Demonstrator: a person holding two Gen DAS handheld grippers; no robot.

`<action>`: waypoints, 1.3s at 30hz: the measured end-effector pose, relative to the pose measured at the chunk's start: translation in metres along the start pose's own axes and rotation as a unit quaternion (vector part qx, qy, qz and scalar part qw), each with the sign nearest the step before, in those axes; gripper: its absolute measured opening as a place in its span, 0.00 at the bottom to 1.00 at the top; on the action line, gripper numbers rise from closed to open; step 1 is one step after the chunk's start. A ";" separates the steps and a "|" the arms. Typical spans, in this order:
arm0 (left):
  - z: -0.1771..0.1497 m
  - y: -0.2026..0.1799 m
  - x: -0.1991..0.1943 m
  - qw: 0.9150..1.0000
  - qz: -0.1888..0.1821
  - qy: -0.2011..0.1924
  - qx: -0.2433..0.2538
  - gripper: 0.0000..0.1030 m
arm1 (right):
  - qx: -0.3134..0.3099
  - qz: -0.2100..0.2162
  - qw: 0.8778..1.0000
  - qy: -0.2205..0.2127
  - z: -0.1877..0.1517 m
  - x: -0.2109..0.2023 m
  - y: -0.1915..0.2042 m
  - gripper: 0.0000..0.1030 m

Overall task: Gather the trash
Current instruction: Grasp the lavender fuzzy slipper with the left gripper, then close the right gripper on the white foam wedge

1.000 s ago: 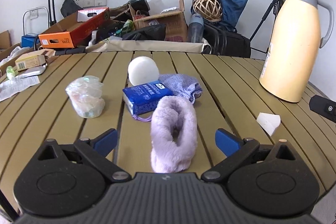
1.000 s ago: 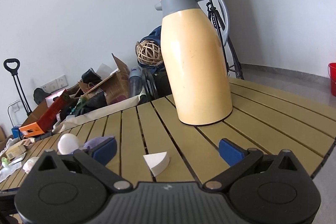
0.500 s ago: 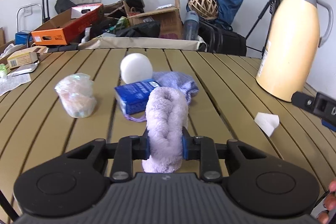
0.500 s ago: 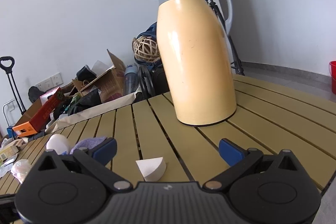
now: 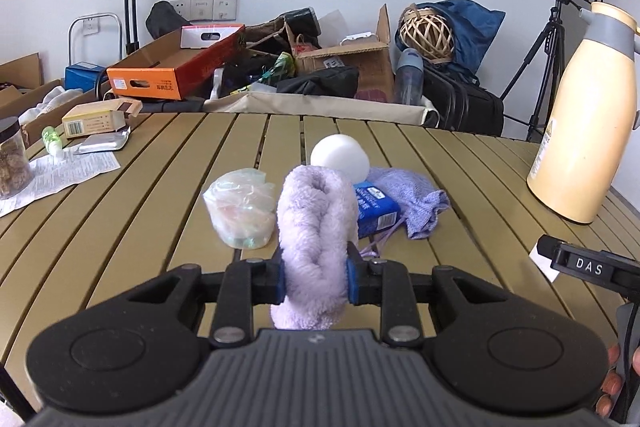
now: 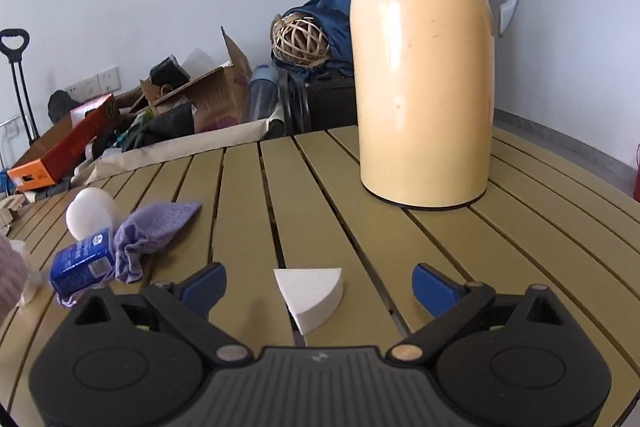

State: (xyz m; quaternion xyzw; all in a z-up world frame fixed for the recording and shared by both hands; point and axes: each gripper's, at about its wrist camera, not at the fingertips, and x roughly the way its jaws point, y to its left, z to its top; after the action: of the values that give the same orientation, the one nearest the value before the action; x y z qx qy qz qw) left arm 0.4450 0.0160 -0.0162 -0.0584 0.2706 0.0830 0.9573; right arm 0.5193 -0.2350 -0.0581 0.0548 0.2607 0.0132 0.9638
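The left claw is clamped on a fluffy lilac sock, squeezed at its waist so the limp roll stays bunched for carrying. The right claw is closing, pads clear of the white foam wedge lying between them on the bench. The cream jug stands upright behind it, probably not trash. The blue tissue pack leans against a purple pouch.

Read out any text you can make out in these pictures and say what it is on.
"DAS": white letters on the black bar of the right gripper, seen from the left wrist.
Blue packet: white print, too small to read.
Orange box, paper sheet: print blurred.
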 end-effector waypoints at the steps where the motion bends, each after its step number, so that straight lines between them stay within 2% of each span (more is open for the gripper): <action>1: -0.001 0.001 0.000 1.000 -0.001 0.002 0.001 0.26 | -0.001 0.000 1.000 0.005 0.000 0.001 0.001 0.88; 2: -0.001 0.001 0.000 1.000 -0.001 0.003 0.002 0.26 | -0.002 0.001 1.000 0.009 0.000 0.003 0.001 0.85; 4: -0.003 0.001 -0.002 1.000 -0.001 0.004 0.006 0.26 | -0.004 0.006 1.000 0.018 0.001 0.006 0.000 0.70; 8: -0.003 0.001 -0.004 1.000 0.000 0.002 0.010 0.26 | -0.004 0.012 1.000 0.028 0.000 0.007 0.000 0.56; 10: -0.004 0.001 -0.005 1.000 0.000 0.001 0.011 0.26 | -0.009 0.018 0.999 0.031 -0.002 0.007 0.001 0.41; 13: -0.005 0.001 -0.007 1.000 0.001 0.001 0.012 0.27 | -0.006 0.018 0.999 0.037 -0.004 0.008 -0.001 0.26; 26: -0.010 0.006 -0.017 1.000 0.010 0.006 0.009 0.27 | 0.015 0.047 0.999 0.009 -0.008 -0.010 -0.010 0.22; 39: -0.016 0.019 -0.063 1.000 0.022 -0.007 0.011 0.27 | 0.000 0.107 0.994 -0.026 -0.013 -0.068 0.009 0.22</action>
State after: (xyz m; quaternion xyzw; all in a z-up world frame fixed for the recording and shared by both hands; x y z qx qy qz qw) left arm 0.3801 0.0240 0.0019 -0.0416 0.2660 0.1018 0.9577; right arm 0.4541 -0.2281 -0.0338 0.0831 0.2285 0.1151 0.9631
